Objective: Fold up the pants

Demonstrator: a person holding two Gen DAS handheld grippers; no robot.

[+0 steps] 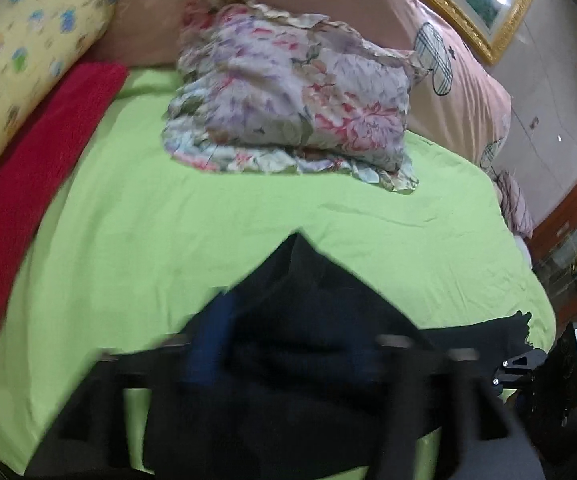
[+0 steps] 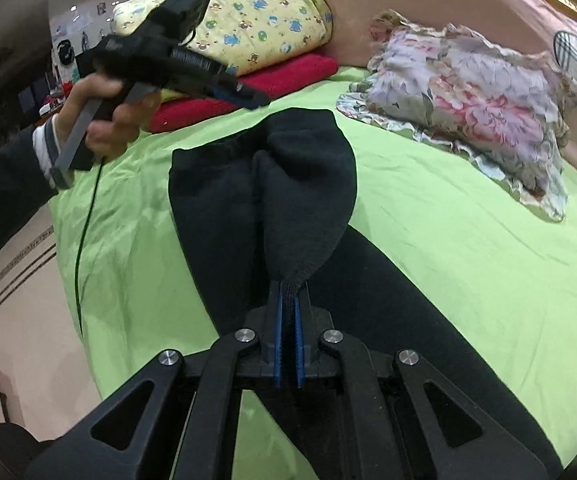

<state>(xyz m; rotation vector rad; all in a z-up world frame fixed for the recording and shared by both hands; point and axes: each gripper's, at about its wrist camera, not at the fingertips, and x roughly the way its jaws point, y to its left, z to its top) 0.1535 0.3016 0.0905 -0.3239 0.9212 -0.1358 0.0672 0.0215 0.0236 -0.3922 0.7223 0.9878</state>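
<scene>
A: While the black fleece pants (image 2: pixel 224 184) are spread on the lime-green bedsheet (image 2: pixel 448 240), short of the floral ruffled pillow (image 2: pixel 468 108), how should the fold be carried through?

B: A pinched edge of the cloth is clamped between the closed blue pads of the right gripper (image 2: pixel 288 300). That edge would best be carried low and level towards the floral pillow, so the lifted layer is laid flat rather than bunched.

A: And the left gripper (image 2: pixel 244 96)?

B: It is held in the air above the sheet, on the side of the pants away from the floral pillow, near the red towel (image 2: pixel 280 76); nothing is seen between its jaws, which appear closed. In its own blurred view, cloth is not clearly gripped. The lower layer could be pinned with it.
</scene>
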